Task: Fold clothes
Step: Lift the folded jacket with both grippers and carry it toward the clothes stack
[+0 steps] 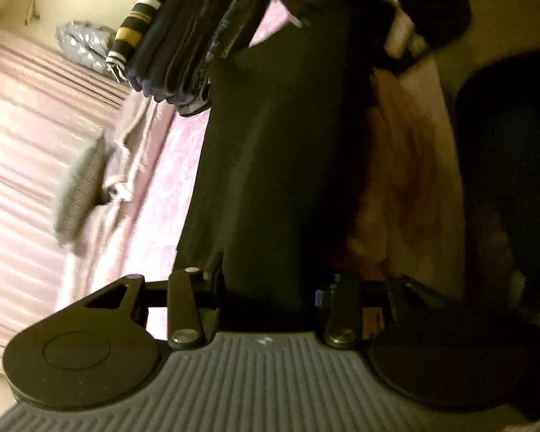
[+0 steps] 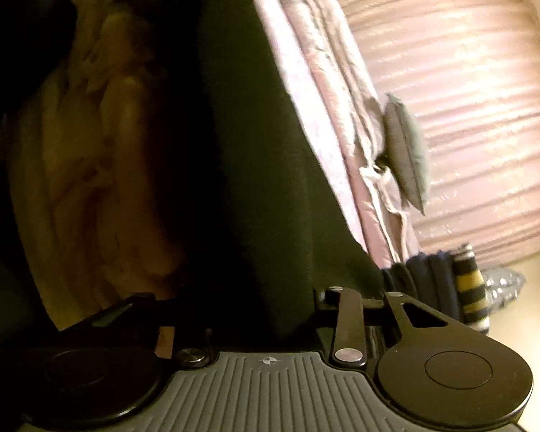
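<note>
Stretching across a bed draped in a ribbed pink satin cover point(image 1: 25, 136), a long dark green cloth garment point(image 1: 277, 151) hangs taut between both tools, lifted above the bedding. It looks light, soft and limp, so I judge it will sag unless held at its end edges or corners. Beyond it stands a stack of folded dark clothes with a yellow-striped piece point(image 1: 172, 46); a small grey cushion point(image 2: 406, 151) lies nearby. The left gripper point(image 1: 266, 288) and the right gripper point(image 2: 266, 309) each appear clamped on the garment's ends, fingertips buried in fabric.

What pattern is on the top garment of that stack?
Black and yellow stripes with thin white ones; clearest in the left wrist view.
</note>
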The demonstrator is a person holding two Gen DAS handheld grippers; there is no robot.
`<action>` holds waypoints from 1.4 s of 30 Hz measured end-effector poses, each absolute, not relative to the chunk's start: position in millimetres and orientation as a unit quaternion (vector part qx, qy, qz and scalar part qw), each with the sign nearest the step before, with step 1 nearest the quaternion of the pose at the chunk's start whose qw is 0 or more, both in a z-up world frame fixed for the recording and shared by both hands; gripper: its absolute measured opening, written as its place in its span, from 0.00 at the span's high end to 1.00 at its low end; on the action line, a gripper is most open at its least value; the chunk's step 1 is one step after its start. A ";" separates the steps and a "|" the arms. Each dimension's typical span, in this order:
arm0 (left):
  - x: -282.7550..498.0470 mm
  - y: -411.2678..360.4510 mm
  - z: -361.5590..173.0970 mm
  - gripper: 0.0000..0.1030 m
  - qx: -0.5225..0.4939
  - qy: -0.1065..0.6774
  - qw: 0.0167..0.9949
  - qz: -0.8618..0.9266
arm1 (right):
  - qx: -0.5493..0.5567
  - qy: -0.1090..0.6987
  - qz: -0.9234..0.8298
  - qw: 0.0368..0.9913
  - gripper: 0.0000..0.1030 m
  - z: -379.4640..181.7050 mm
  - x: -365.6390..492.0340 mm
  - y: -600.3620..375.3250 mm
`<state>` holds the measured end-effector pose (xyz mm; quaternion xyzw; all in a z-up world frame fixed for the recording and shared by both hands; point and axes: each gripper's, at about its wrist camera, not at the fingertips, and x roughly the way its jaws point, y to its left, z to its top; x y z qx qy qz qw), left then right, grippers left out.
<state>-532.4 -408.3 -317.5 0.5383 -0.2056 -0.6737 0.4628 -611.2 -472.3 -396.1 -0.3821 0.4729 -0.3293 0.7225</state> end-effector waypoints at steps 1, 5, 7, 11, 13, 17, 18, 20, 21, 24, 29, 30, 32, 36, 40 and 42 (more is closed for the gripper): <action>-535.4 -405.8 -322.7 0.62 0.544 -0.216 0.467 -0.662 | -0.377 0.472 -0.334 0.724 0.67 -393.5 -609.8 -470.2; -535.4 -403.7 -325.3 0.64 0.555 -0.230 0.481 -0.638 | -0.363 0.464 -0.348 0.729 0.67 -386.2 -605.6 -461.1; -535.6 -402.1 -325.9 0.64 0.558 -0.248 0.487 -0.625 | -0.359 0.459 -0.352 0.733 0.67 -385.7 -605.5 -458.6; -534.6 -402.9 -327.3 0.66 0.556 -0.261 0.494 -0.616 | -0.343 0.445 -0.361 0.744 0.67 -384.4 -604.2 -459.8; -533.4 -404.4 -327.8 0.66 0.553 -0.259 0.494 -0.619 | -0.336 0.438 -0.363 0.750 0.67 -384.6 -604.8 -459.5; -526.4 -400.9 -329.5 0.67 0.541 -0.257 0.488 -0.635 | -0.319 0.432 -0.359 0.763 0.67 -385.1 -605.4 -459.0; -522.4 -401.3 -328.0 0.67 0.533 -0.254 0.487 -0.644 | -0.316 0.433 -0.355 0.766 0.67 -384.8 -605.1 -460.0; -514.5 -402.0 -324.8 0.67 0.519 -0.247 0.482 -0.661 | -0.307 0.438 -0.346 0.771 0.67 -381.7 -603.7 -461.5; -510.7 -402.4 -323.0 0.68 0.513 -0.243 0.477 -0.671 | -0.301 0.443 -0.341 0.773 0.67 -378.8 -602.5 -462.6; -503.7 -408.2 -310.3 0.68 0.507 -0.215 0.461 -0.696 | -0.276 0.466 -0.325 0.775 0.67 -364.2 -596.5 -469.2; -495.7 -430.2 -265.1 0.69 0.532 -0.158 0.423 -0.716 | -0.246 0.517 -0.284 0.770 0.68 -321.1 -582.3 -483.3; -493.9 -434.1 -252.8 0.69 0.537 -0.149 0.416 -0.719 | -0.241 0.524 -0.277 0.769 0.68 -308.0 -579.5 -486.1; -489.8 -440.5 -225.1 0.70 0.544 -0.133 0.402 -0.724 | -0.230 0.536 -0.266 0.768 0.68 -280.0 -574.6 -490.0; -480.0 -447.7 -160.7 0.70 0.550 -0.108 0.382 -0.735 | -0.200 0.559 -0.245 0.766 0.68 -216.0 -566.0 -491.7; -470.4 -455.7 -100.2 0.70 0.551 -0.088 0.368 -0.744 | -0.165 0.575 -0.232 0.767 0.68 -154.4 -559.3 -490.1; -465.2 -462.3 -71.8 0.70 0.548 -0.081 0.362 -0.750 | -0.148 0.581 -0.232 0.766 0.68 -125.4 -555.9 -490.9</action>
